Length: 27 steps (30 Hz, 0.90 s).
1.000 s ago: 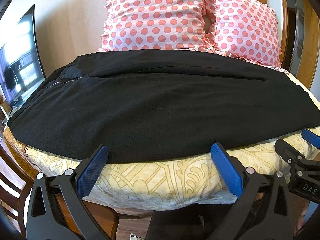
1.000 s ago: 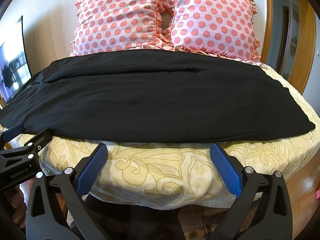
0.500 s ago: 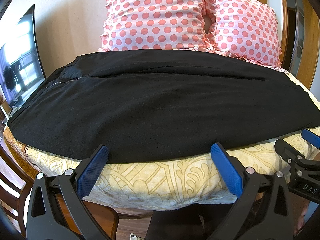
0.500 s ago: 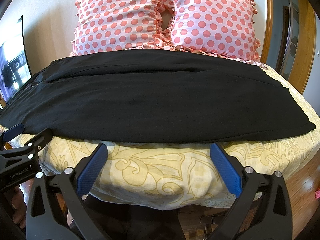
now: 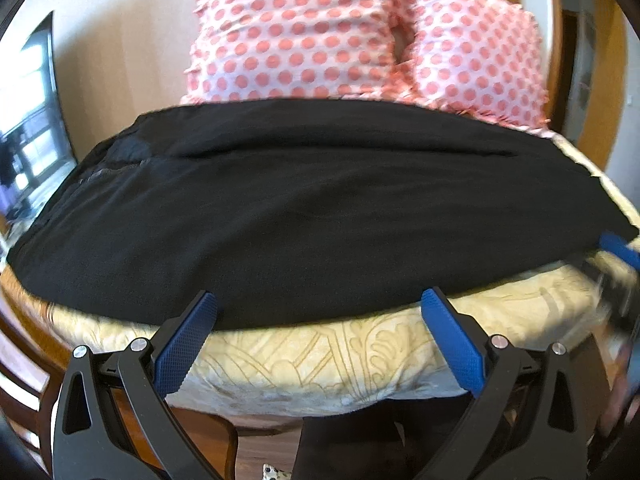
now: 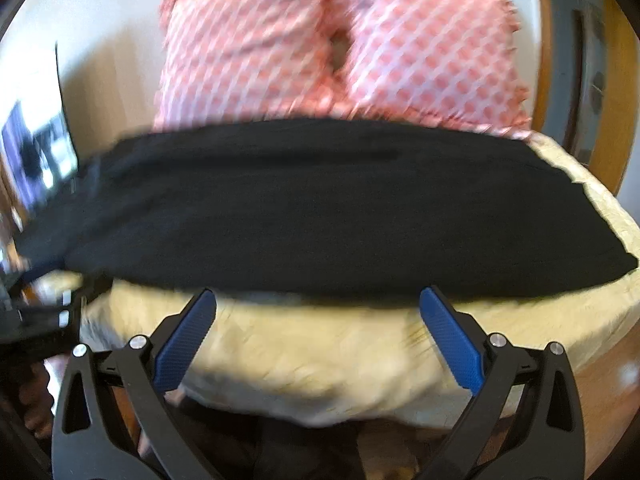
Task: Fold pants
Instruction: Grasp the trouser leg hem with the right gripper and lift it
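Black pants (image 5: 320, 208) lie flat across the bed, waist with zipper at the left, leg ends at the right; they also show in the right wrist view (image 6: 320, 208), which is blurred. My left gripper (image 5: 320, 336) is open and empty at the pants' near edge, fingertips just touching its line. My right gripper (image 6: 318, 332) is open and empty, a little short of the near edge, toward the leg end. The right gripper's blue tip shows at the right in the left wrist view (image 5: 618, 246).
The bed has a cream patterned cover (image 5: 320, 364). Two pink polka-dot pillows (image 5: 304, 32) stand at the back against the wall. A dark screen (image 5: 32, 128) is at the left. A wooden chair (image 5: 24, 392) stands at the lower left. A wooden door frame (image 6: 612, 80) is at the right.
Both grippers have moved forward and up toward the pants' near edge. The right wrist view is now blurred by motion. Both grippers stay open; the pants have not moved.
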### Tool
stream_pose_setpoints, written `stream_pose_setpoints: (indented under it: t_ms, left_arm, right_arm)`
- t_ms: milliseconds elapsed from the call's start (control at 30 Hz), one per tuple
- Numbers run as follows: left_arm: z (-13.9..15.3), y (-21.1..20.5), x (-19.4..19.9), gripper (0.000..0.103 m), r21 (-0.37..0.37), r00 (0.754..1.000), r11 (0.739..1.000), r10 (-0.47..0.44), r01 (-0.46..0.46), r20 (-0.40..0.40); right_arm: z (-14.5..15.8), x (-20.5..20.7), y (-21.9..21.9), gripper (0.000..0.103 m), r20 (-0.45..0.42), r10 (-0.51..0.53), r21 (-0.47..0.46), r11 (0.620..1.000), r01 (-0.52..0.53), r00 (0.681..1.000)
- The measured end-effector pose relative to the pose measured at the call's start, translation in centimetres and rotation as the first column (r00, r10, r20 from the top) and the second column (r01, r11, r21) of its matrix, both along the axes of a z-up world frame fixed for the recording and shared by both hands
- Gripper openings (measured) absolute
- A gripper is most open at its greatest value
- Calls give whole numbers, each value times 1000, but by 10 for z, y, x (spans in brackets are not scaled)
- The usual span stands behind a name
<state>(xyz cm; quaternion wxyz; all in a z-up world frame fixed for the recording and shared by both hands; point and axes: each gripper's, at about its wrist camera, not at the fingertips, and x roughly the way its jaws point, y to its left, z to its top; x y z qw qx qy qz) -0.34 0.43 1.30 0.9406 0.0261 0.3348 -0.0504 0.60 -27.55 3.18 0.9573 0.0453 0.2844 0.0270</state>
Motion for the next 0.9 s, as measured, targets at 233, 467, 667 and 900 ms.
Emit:
stream_pose_setpoints:
  t_ms: [233,467,667,900]
  left_arm:
    - [44,13,26,102,-15,988,1000,20,-18,151]
    - [45,23,71,102,-134,993,991,25,-10,114]
    - [34,24,95,102,-138,997,990,16,-5,79]
    - [27,21,106,102,-134,999,991,-15,21,43]
  right_arm:
    - [76,104,-120,101,-44,-315,49,947,317,948]
    - [43,274,-228,60,-321,-525,98,810,579,788]
    - [-1,349,-275,46,-449,-650,91,649,755,613]
    - [-10,376,-263,48,-393,-733,-97,634,767,556]
